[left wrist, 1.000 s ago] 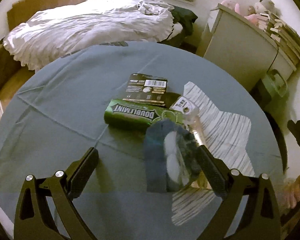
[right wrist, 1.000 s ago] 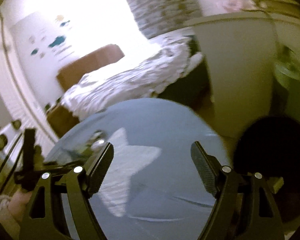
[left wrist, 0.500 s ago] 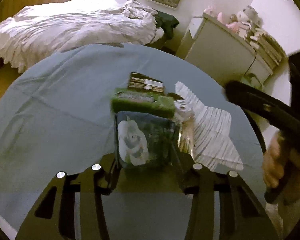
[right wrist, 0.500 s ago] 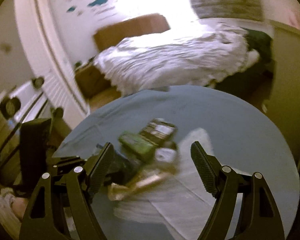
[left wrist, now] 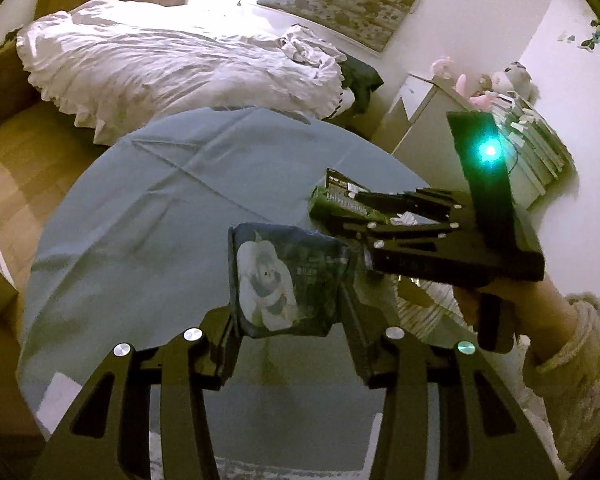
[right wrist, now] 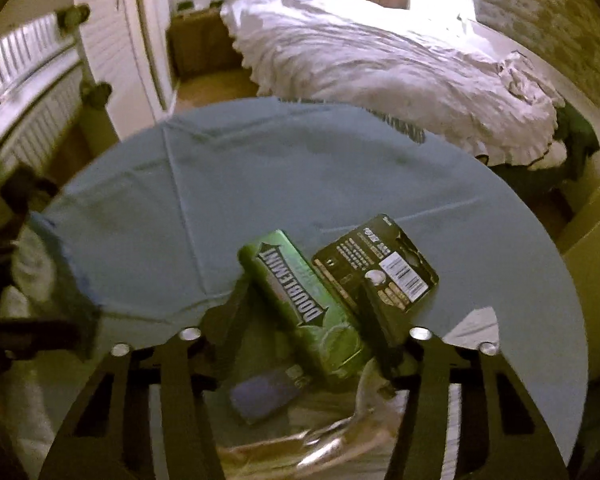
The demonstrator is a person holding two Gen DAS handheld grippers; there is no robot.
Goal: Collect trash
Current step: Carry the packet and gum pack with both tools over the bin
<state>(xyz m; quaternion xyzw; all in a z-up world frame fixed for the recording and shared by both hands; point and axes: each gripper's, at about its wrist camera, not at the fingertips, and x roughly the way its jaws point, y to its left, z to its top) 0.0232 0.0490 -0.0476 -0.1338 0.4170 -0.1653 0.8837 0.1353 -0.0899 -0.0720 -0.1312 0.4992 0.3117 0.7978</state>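
Note:
My left gripper [left wrist: 288, 320] is shut on a dark blue packet [left wrist: 288, 280] with a white flower picture, holding it above the blue-clothed round table [left wrist: 160, 220]. A green Doublemint box [right wrist: 300, 300] lies slantwise on the cloth between the fingers of my right gripper [right wrist: 304, 316]. Those jaws are closing around the box, and I see a narrow gap still on each side. From the left wrist, the right gripper [left wrist: 344, 210] reaches in from the right over the green box [left wrist: 332, 204]. A black barcode card [right wrist: 380, 264] lies right beside the box.
A small bluish packet [right wrist: 268, 396] and a shiny clear wrapper [right wrist: 320, 448] lie near the right gripper's base on a striped white napkin [left wrist: 432, 312]. A person's hand and fuzzy sleeve [left wrist: 572, 332] hold the right gripper. A bed [left wrist: 180, 64] and a white cabinet [left wrist: 420, 132] stand beyond the table.
My left gripper shut on the blue packet and lifted it off toward the left. My right gripper swung across over the table, came down around the green box and narrowed its jaws.

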